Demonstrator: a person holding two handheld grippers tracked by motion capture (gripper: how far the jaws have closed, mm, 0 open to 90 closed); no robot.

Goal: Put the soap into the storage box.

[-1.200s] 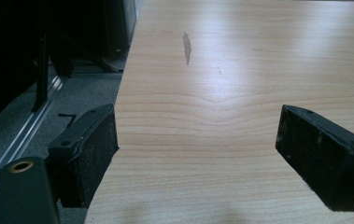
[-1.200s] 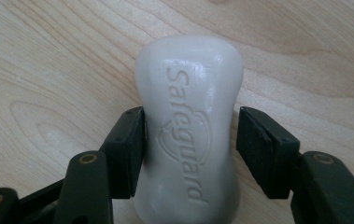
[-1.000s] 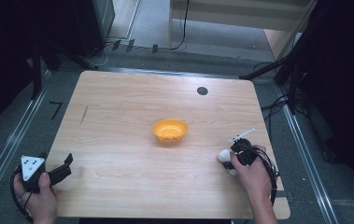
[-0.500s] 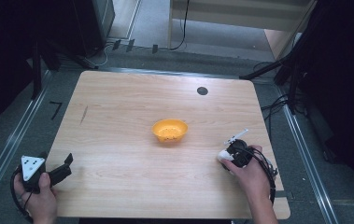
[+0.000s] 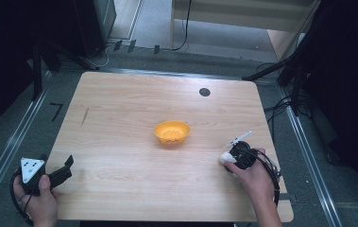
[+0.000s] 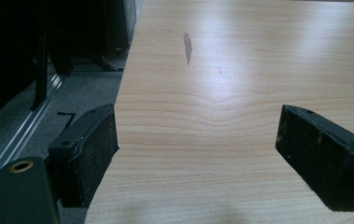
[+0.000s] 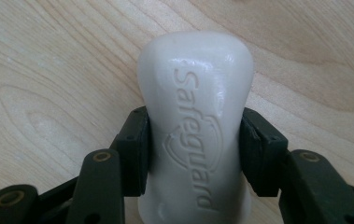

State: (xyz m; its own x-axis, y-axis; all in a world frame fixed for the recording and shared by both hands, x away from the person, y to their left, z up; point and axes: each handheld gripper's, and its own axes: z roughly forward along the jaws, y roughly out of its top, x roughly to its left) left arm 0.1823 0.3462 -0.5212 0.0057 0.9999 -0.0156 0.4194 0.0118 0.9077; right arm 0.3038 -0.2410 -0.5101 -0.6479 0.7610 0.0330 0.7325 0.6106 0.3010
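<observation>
Right gripper (image 5: 234, 156) shifted slightly left since a second ago; its jaws clamp the white Safeguard soap bar (image 7: 195, 121), low over the table (image 5: 120, 118), right and toward the person from the orange bowl (image 5: 171, 132). Left gripper (image 6: 198, 154) unmoved at the table's near-left corner, jaws wide apart, empty.

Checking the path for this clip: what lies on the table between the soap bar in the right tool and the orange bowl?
Nothing: in the high view, bare wood separates the soap bar, clamped in the right tool, from the orange bowl.
</observation>
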